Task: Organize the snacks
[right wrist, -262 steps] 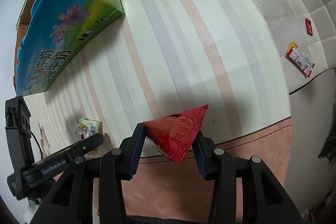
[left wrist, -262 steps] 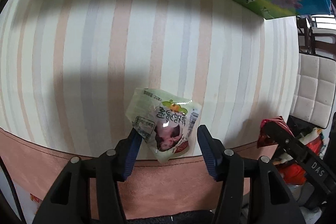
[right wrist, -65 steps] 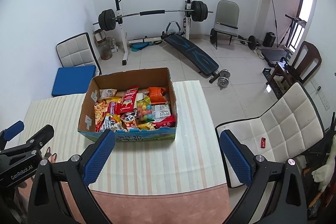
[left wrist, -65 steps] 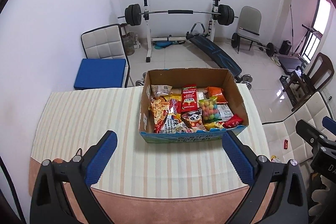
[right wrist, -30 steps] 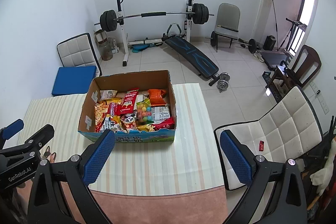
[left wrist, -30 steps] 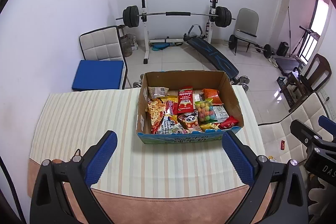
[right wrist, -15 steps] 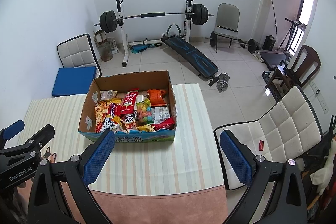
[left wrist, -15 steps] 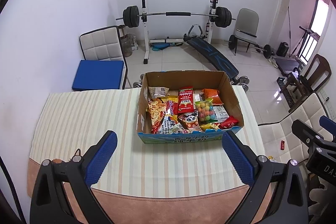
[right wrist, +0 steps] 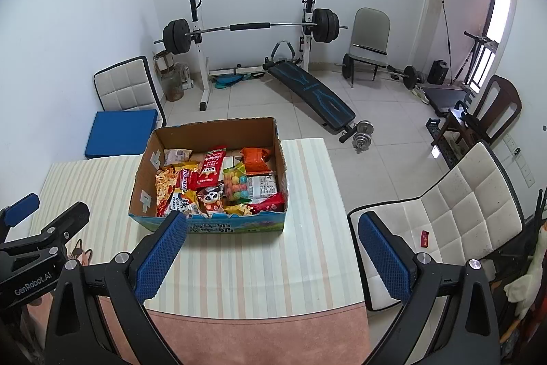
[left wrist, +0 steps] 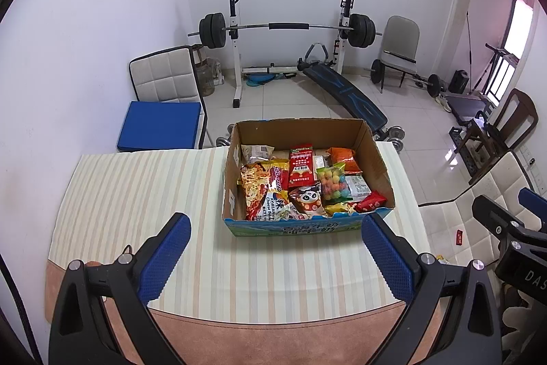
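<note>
Snacks [left wrist: 301,180] lying packed in box [left wrist: 236,194], sitting on striped table [left wrist: 136,194] toward far right side. Left gripper [left wrist: 277,248] hovering well back above near edge, jaws spread wide, holding nothing. Right gripper [right wrist: 270,245] hanging likewise, jaws fully apart, empty. Nothing blocking path between grippers and box. Padded chair [right wrist: 471,204] standing just beside table on right; barbell rack [left wrist: 287,33] and bench [left wrist: 345,91] standing behind.

Brown cardboard box [left wrist: 301,132] with blue-green printed front; red, orange, yellow packets [left wrist: 301,165] inside. Cream, beige and grey striped tablecloth [left wrist: 136,190]. Blue textured pads [right wrist: 160,259] on black gripper fingers. Blue cushion [left wrist: 159,130].
</note>
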Demonstrator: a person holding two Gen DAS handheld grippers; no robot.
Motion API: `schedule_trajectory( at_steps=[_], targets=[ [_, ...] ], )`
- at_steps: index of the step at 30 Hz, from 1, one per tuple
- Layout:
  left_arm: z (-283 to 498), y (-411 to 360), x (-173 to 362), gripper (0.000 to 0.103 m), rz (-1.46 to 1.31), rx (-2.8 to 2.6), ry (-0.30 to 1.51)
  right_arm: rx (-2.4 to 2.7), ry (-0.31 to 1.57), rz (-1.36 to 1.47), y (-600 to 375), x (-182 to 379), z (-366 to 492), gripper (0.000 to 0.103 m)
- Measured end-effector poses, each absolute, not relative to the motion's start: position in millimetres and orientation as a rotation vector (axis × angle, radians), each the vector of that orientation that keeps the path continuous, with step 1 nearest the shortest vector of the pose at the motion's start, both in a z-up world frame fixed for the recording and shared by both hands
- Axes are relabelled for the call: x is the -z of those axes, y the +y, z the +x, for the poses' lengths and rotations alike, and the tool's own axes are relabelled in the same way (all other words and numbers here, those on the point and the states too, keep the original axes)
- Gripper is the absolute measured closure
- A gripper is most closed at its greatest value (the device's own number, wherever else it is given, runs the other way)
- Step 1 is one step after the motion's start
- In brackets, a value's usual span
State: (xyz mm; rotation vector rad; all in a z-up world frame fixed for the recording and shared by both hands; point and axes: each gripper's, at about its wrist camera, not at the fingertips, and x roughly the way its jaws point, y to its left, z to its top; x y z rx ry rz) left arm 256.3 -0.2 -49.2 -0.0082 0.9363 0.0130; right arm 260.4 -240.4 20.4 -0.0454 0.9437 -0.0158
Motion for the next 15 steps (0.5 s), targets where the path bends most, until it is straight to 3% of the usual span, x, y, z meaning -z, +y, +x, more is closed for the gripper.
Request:
schedule_trajectory(
  at_steps=[15],
  targets=[
    [252.9, -1.2, 43.8, 0.001, 0.008, -0.02, 0.921, 0.015, 0.937, -0.053, -236.6, -28.5, 262.4, 0.001]
  ],
)
